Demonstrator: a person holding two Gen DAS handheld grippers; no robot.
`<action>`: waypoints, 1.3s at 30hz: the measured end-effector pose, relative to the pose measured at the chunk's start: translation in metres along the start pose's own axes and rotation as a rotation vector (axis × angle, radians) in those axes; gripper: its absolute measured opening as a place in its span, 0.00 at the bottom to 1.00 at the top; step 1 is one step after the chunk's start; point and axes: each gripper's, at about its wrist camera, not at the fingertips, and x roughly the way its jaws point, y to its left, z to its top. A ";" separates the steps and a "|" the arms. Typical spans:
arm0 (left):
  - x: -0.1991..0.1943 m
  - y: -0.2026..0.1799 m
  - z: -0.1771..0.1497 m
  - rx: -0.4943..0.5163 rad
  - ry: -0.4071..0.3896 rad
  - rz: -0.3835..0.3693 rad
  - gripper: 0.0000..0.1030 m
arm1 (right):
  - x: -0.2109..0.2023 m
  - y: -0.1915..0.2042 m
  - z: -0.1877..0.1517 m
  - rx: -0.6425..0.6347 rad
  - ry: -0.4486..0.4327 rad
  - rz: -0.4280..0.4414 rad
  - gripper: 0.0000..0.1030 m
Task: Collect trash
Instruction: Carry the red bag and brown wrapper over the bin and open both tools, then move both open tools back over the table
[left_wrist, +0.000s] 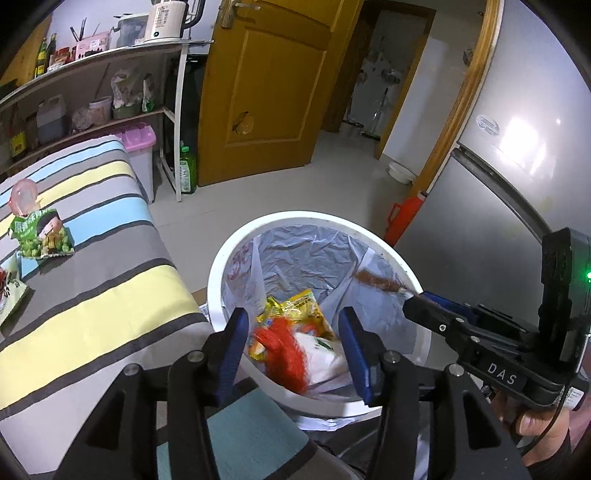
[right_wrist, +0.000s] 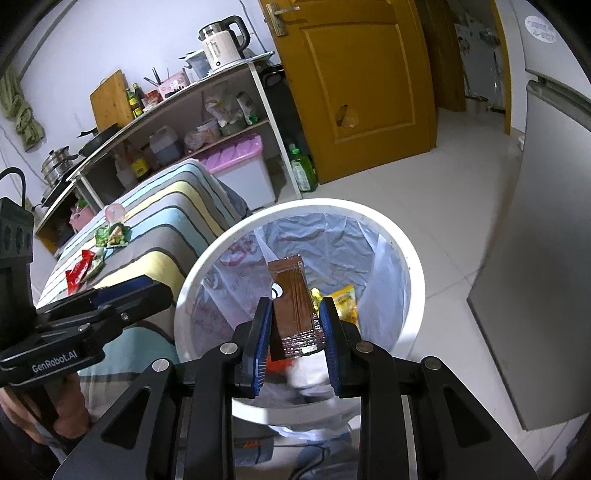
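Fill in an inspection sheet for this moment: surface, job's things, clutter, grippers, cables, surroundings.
Surface: striped cloth.
Job's things: white bin with liner; yellow packet and red wrapper inside; green snack bag on the cloth.
Clutter: red packet and pink item on the cloth.
Grippers: left hand-held gripper open, empty, over the bin; right hand-held gripper shut on brown wrapper.
Cables: black lead.
Surroundings: shelf, door, fridge.

kettle (right_wrist: 223, 44) on shelf (right_wrist: 177, 99) | yellow door (left_wrist: 273, 85) | fridge (left_wrist: 517, 177) | pink-lidded bin (right_wrist: 240, 166)
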 end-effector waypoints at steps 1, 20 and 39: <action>0.000 0.001 0.000 -0.002 -0.001 0.000 0.51 | 0.000 0.000 0.000 0.000 0.000 0.001 0.31; -0.064 0.021 -0.012 -0.031 -0.121 0.032 0.51 | -0.037 0.042 -0.001 -0.085 -0.068 0.067 0.38; -0.136 0.072 -0.049 -0.109 -0.221 0.138 0.51 | -0.056 0.117 -0.013 -0.216 -0.086 0.180 0.38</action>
